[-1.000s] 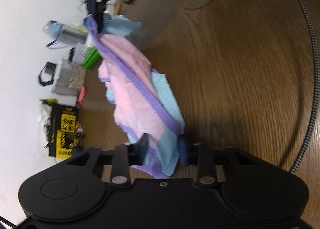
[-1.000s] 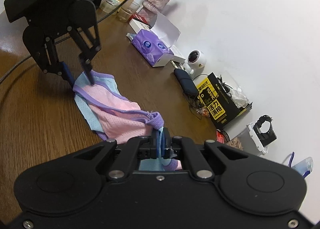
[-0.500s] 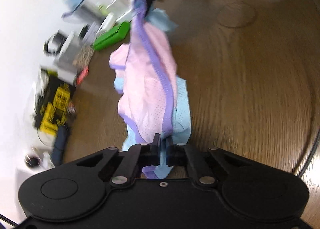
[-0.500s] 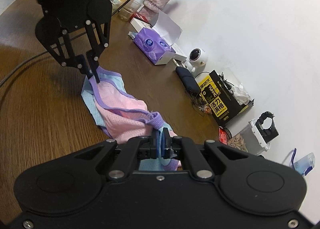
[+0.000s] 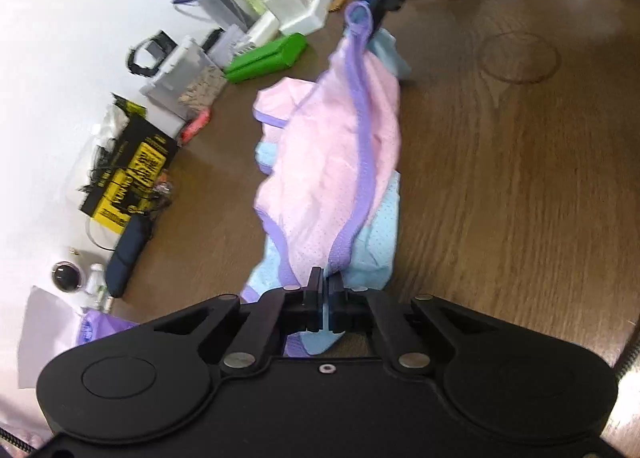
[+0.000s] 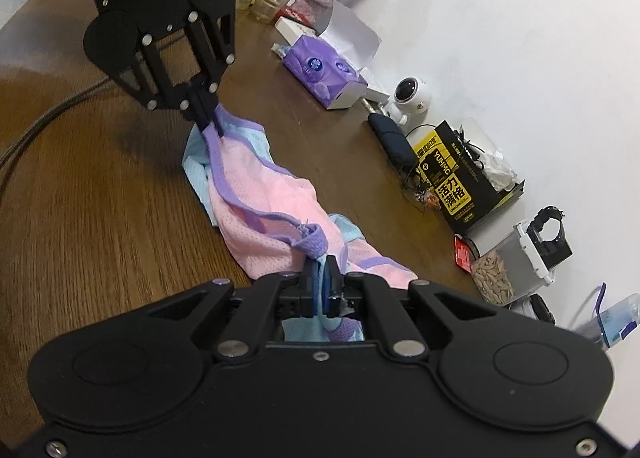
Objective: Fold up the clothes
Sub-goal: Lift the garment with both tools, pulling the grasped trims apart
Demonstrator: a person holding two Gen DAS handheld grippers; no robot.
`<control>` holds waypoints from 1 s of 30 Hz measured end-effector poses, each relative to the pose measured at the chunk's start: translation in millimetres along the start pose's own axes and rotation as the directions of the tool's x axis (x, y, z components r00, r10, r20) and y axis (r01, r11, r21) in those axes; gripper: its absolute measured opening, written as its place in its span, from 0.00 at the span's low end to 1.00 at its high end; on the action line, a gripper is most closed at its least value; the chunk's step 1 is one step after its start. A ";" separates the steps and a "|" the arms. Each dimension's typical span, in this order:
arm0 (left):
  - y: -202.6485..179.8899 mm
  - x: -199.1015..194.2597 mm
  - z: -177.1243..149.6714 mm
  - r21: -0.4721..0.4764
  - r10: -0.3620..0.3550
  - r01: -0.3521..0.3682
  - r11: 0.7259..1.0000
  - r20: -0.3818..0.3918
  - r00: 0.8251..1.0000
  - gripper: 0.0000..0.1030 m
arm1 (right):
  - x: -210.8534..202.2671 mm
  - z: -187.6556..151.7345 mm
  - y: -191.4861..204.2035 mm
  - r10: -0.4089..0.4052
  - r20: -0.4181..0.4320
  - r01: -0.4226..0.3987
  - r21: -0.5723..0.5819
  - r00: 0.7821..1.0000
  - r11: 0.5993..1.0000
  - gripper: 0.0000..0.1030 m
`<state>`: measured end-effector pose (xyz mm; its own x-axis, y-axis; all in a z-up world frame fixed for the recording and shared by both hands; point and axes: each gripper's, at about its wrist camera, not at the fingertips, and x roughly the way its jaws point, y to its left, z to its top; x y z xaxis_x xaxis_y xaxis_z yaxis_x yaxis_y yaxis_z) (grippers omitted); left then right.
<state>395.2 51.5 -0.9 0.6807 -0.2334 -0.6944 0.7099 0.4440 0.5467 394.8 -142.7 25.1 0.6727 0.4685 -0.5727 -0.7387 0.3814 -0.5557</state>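
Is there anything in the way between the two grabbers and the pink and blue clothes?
No, nothing is. The left gripper and the right gripper are both shut on the purple band of the pink and blue garment, one at each end. It hangs between them over the wooden table.

left claw (image 5: 325, 290): clamped, angled down | right claw (image 6: 320, 278): clamped, angled down

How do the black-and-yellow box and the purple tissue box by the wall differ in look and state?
The black-and-yellow box is dark with yellow print; the purple tissue box is violet with white ends. The tissue box has a white flap raised open above it, while the black-and-yellow box has cables and white crumpled material bunched on top. The tissue box lies farther along the wall from the right gripper's camera. Both sit on the wooden table against the white wall.
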 end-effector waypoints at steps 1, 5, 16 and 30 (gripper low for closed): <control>2.7 -1.3 1.2 -0.015 0.012 -0.012 1.000 0.005 1.000 0.02 | 0.6 0.9 -1.0 -0.004 -0.003 0.004 -0.004 1.000 1.000 0.03; 25.8 -6.7 11.9 -0.096 0.089 -0.088 0.991 0.015 0.996 0.02 | 4.1 9.2 -13.5 -0.018 -0.014 0.017 -0.011 1.000 1.000 0.03; 53.8 -26.9 25.2 -0.198 0.127 -0.122 0.973 0.014 0.992 0.02 | 3.2 19.7 -28.0 0.070 -0.061 -0.068 0.035 0.996 0.997 0.03; 32.7 -8.1 21.0 -0.232 0.083 -0.078 0.970 0.011 0.996 0.02 | 14.3 4.7 -21.1 0.283 -0.128 -0.248 0.233 0.951 0.940 0.05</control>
<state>416.6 49.8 32.4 0.7391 -0.2055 -0.6414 0.5933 0.6494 0.4757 419.8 -140.4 31.5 0.4359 0.4512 -0.7787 -0.8713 0.4283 -0.2396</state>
